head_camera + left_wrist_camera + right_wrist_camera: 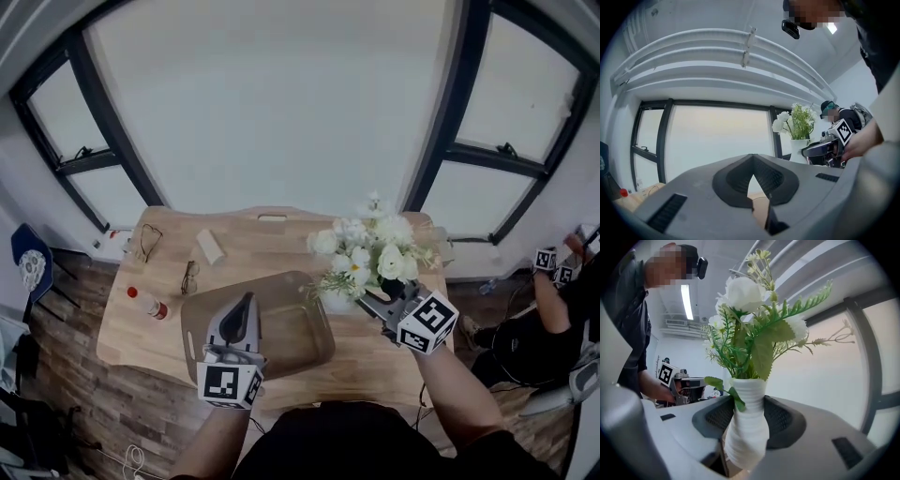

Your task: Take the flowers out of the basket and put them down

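Observation:
A bunch of white flowers with green leaves stands upright in a ribbed white vase. My right gripper is shut on the vase's body, just right of the brown basket, a shallow translucent tray on the table. In the right gripper view the vase fills the gap between the jaws and the flowers rise above them. My left gripper hovers over the basket's left part with its jaws together and nothing in them. The left gripper view shows the flowers and the right gripper off to its right.
On the wooden table lie two pairs of glasses, a small red-capped bottle and a white block. Another person holding grippers sits at the far right. Windows run behind the table.

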A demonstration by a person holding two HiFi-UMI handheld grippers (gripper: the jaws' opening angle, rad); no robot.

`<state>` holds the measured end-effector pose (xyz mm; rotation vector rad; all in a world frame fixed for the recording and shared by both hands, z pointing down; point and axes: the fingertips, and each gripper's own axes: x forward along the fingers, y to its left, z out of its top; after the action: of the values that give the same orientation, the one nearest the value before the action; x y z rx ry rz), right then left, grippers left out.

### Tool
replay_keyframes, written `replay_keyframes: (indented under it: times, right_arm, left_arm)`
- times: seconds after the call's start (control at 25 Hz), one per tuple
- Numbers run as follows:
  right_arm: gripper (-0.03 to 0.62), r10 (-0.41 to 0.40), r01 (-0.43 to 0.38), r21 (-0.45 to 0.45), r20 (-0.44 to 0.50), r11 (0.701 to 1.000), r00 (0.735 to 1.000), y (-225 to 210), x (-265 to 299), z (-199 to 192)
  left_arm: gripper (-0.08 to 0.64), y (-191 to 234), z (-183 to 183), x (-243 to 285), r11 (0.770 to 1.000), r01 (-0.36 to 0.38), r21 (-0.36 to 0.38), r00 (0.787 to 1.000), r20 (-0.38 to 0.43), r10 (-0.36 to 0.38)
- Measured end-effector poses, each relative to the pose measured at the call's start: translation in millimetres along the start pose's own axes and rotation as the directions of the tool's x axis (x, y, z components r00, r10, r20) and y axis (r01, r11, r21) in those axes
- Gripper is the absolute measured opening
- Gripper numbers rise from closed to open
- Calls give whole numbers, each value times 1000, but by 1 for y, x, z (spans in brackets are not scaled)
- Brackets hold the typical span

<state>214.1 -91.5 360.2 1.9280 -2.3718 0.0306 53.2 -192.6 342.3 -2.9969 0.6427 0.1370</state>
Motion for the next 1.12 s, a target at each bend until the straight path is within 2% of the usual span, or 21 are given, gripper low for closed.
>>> replay_keyframes:
  times: [0.48, 0.72, 0.92, 1.12]
  right_arm:
    - [220, -167, 170, 31, -72, 985, 983, -41, -53, -49]
    - [220, -208, 210, 14, -89, 978, 974, -56, -77, -65]
    - [220, -254, 260, 43, -101, 965, 962, -69, -95, -82]
    - [220, -283, 291, 62, -119, 955, 952, -79, -96, -107]
  left_arm:
    - [5, -29, -10, 25, 998, 69, 4, 997, -28, -69]
    - [5, -43, -18, 35, 997, 79, -1, 996, -46, -79]
    - [5, -54, -24, 43, 995, 103, -2, 993, -59, -103]
    - [5, -51, -41, 50, 996, 83, 16, 993, -91, -81]
